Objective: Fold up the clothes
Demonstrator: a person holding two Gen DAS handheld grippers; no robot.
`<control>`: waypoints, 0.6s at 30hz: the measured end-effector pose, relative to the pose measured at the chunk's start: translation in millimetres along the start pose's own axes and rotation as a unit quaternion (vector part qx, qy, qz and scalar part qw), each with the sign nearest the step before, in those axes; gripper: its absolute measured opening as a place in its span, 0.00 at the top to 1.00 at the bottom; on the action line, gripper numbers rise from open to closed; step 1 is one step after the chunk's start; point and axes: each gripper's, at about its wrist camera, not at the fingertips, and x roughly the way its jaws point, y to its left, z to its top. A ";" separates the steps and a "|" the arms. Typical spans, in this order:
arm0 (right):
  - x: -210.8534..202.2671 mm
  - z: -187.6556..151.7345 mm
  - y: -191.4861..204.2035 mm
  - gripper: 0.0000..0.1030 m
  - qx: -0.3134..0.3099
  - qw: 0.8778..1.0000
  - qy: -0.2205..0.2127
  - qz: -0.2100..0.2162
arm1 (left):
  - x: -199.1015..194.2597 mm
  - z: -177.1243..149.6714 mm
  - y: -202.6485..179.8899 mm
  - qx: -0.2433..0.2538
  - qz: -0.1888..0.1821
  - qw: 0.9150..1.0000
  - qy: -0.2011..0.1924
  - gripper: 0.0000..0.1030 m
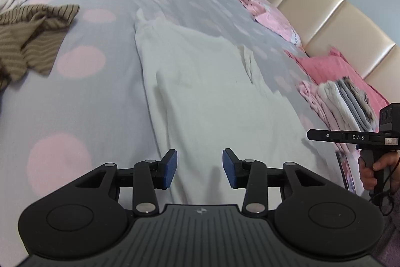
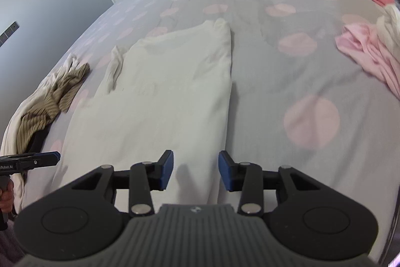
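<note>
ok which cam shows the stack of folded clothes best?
Left wrist view: the folded stack sits whole at the right, beside the pink pillow. Right wrist view shows only blurred pink and white cloth cut off at its right edge.

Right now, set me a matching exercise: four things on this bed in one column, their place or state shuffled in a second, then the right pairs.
Things:
1. white garment
2. brown striped garment
3. stack of folded clothes
4. left gripper

Place or state:
A. crumpled in a heap to the left of the white one
B. open, holding nothing
C. piled neatly near the pink pillow by the headboard
D. spread flat on the spotted bedspread, ahead of both grippers

Pairs: 1-D, 2-A, 3-C, 4-B
</note>
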 end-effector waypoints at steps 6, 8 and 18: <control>33.4 33.4 -6.8 0.58 -0.004 1.000 -0.008 -0.003 | 30.2 25.3 10.0 -0.008 0.003 1.000 -0.022 0.63; 43.2 39.2 -9.9 0.57 0.000 1.000 -0.009 0.004 | 39.2 30.4 12.3 -0.010 0.002 1.000 -0.026 0.63; 49.5 50.0 -12.3 0.93 0.008 0.996 -0.025 0.089 | 41.3 39.4 18.7 -0.013 -0.043 0.997 -0.057 0.93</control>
